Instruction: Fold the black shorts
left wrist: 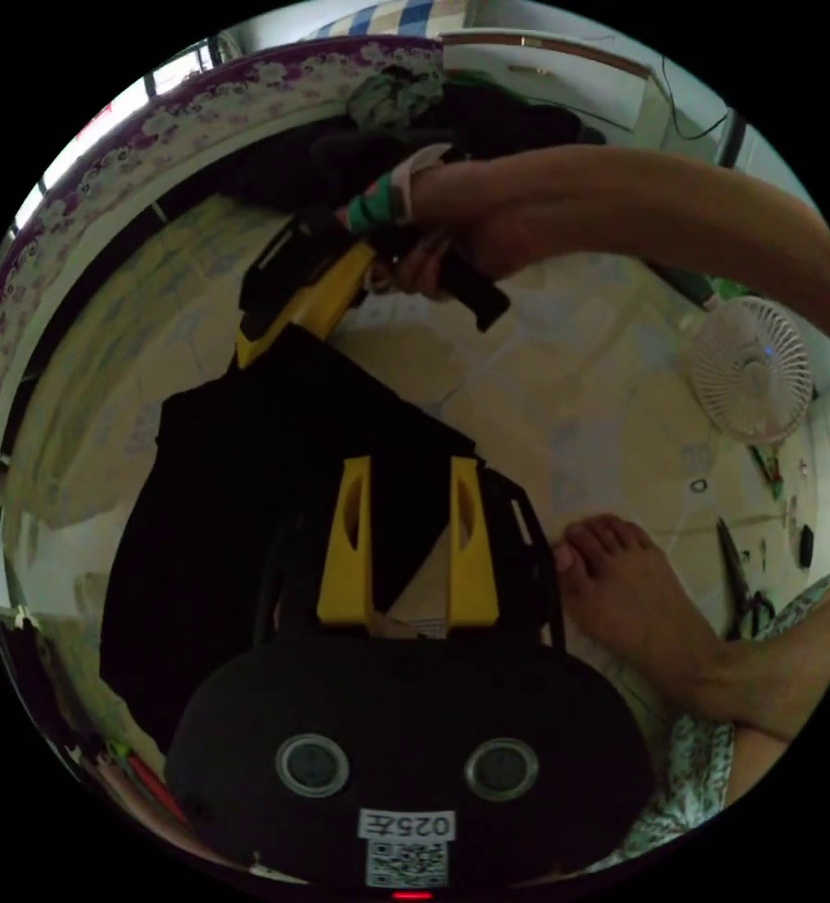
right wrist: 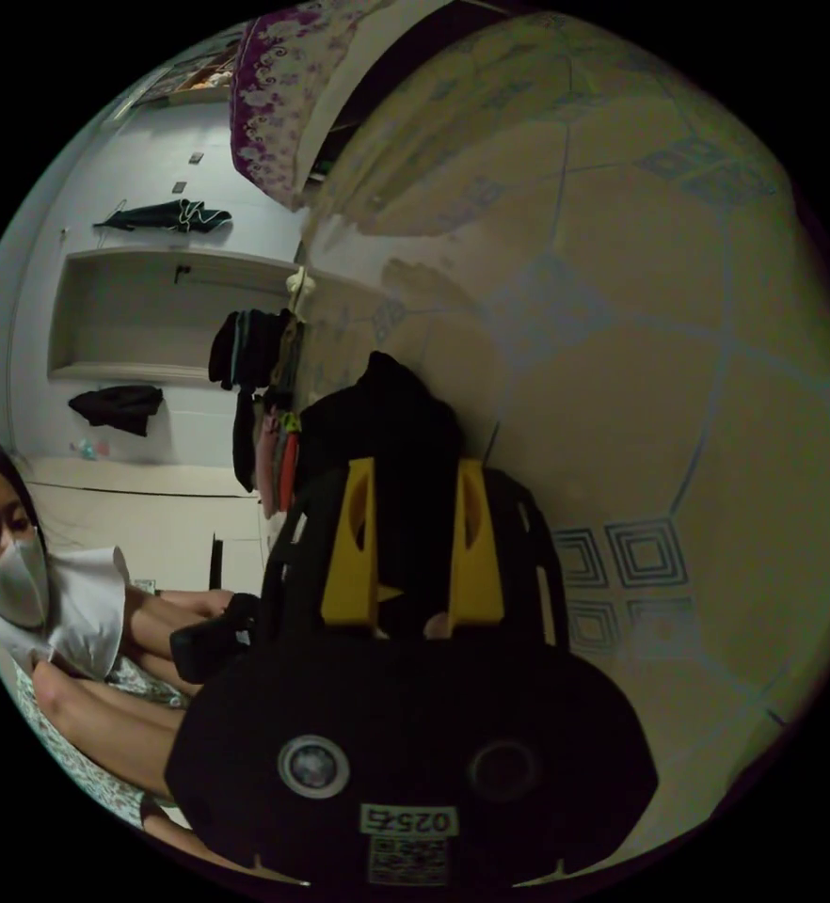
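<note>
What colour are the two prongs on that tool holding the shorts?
Yellow. The left gripper jaws show it best in the left gripper view, closed on the black shorts.

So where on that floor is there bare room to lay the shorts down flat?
Bare tiled floor lies between the black shorts and the small white fan. It is crowded by the fan, where scissors and small bits lie, and near the person's foot.

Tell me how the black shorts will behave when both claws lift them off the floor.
The shorts are probably floppy: they lie flat on the floor and bunch up between the right claw's jaws. Whatever hangs between that and the left claw will likely sag. Thin cloth, so probably light and unlikely to slip.
</note>
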